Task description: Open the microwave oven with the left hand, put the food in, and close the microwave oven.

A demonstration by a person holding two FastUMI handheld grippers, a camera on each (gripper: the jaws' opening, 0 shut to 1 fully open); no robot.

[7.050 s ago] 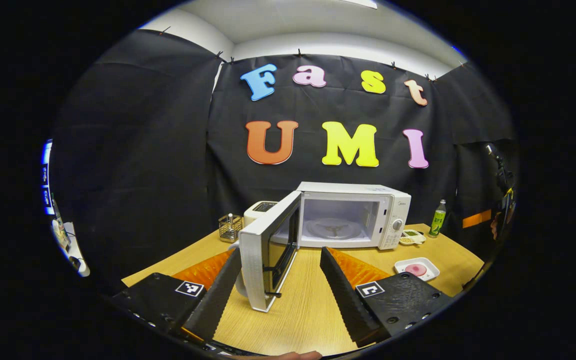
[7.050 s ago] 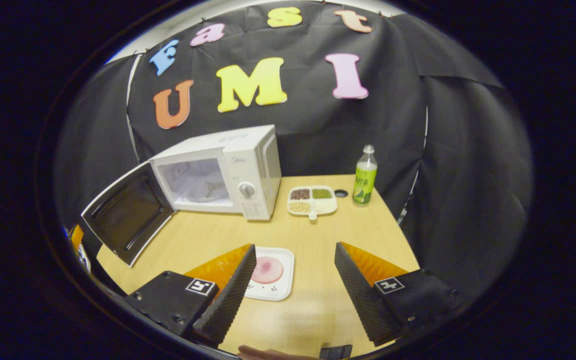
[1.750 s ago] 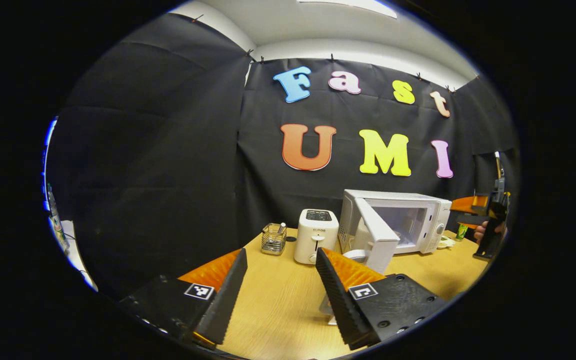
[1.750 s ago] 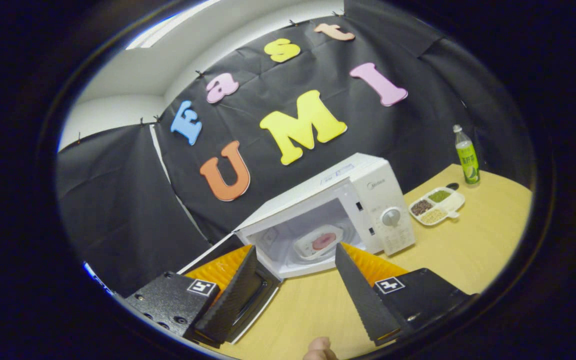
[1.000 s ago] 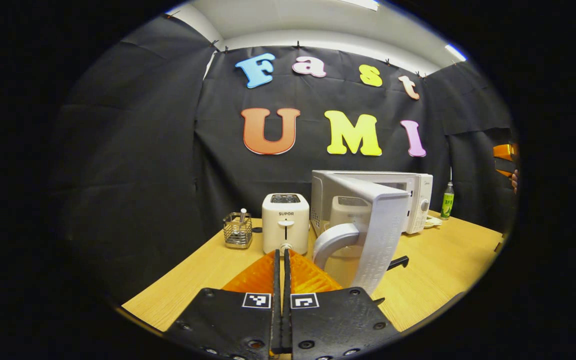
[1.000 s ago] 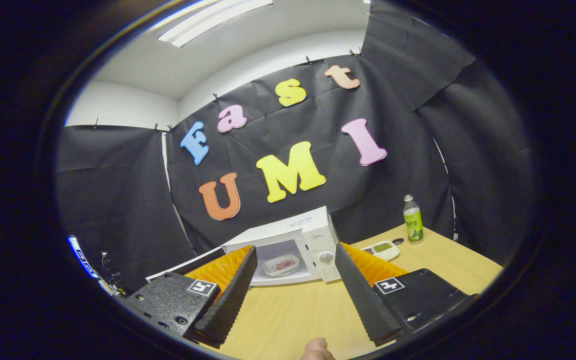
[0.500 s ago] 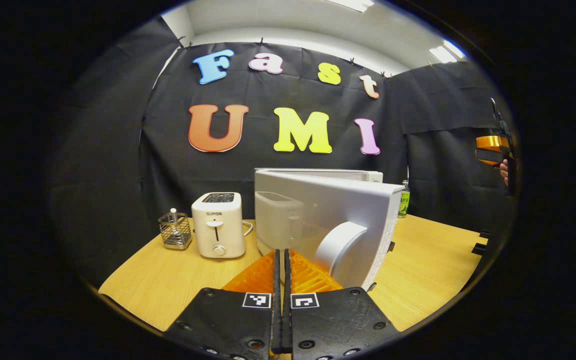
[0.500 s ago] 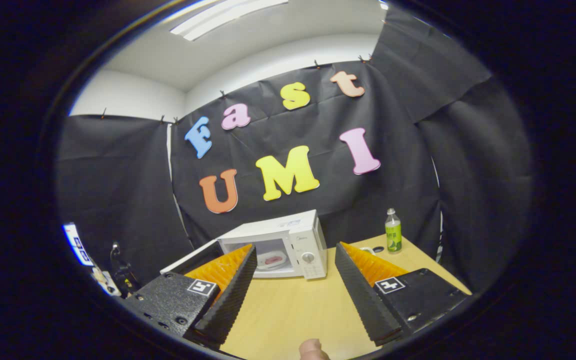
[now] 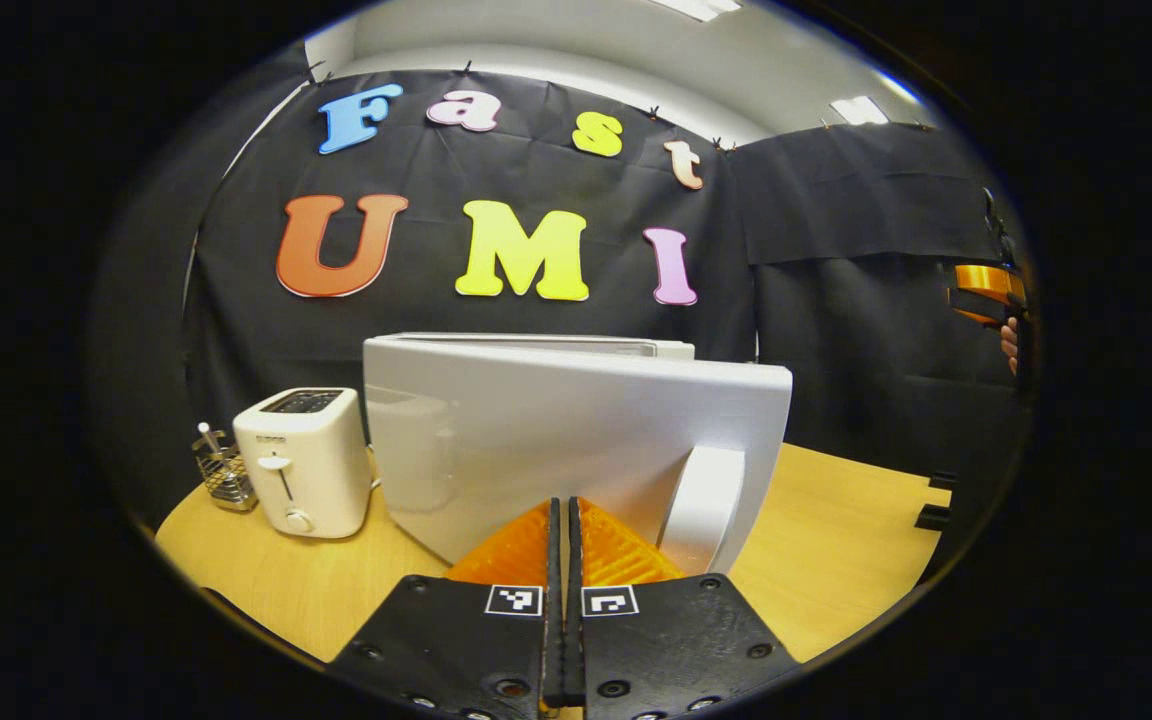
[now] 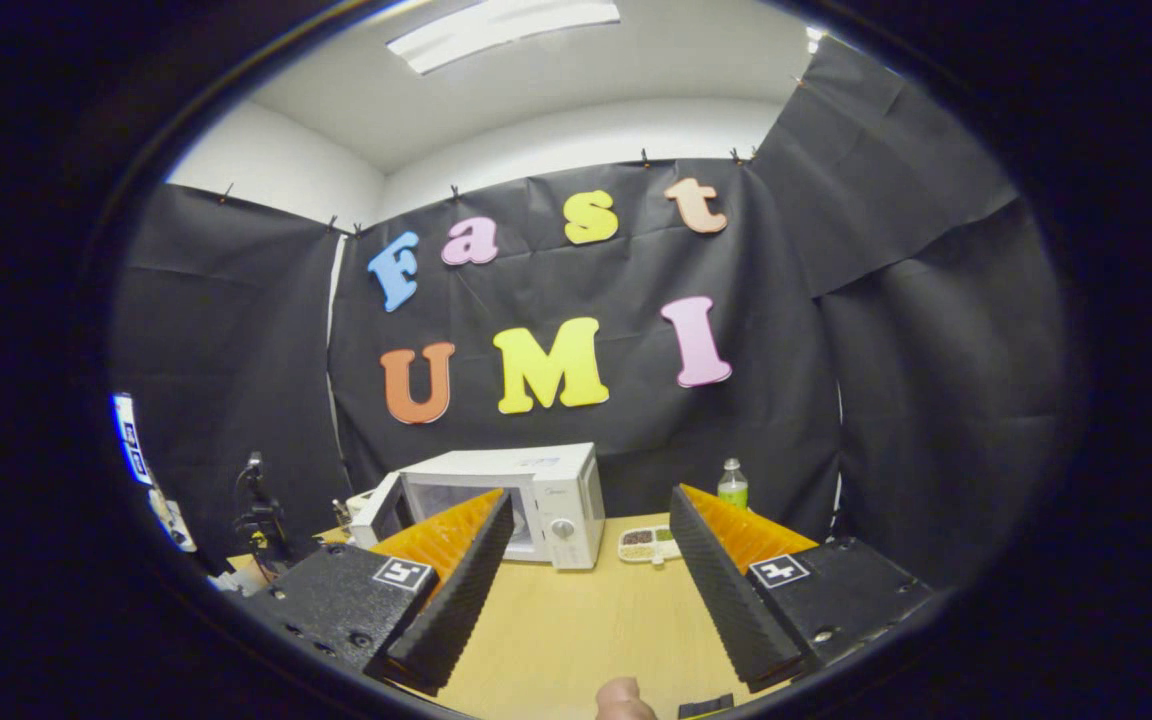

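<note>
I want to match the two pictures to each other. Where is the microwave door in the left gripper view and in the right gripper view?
Left gripper view: the microwave door spans the middle, seen from its outer side, just beyond the shut left gripper.
Right gripper view: the door is small, lower left of middle, ajar at the oven's left side, beside the open right gripper.
Shared landmark: the microwave's white top.

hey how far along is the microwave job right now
Opening is done; whether the food is inside can't be made out. In hand: the left gripper, fingers together, sits against the door, which the right gripper view shows partly open on the microwave. The right gripper is open and empty. Left: latching the door.
</note>
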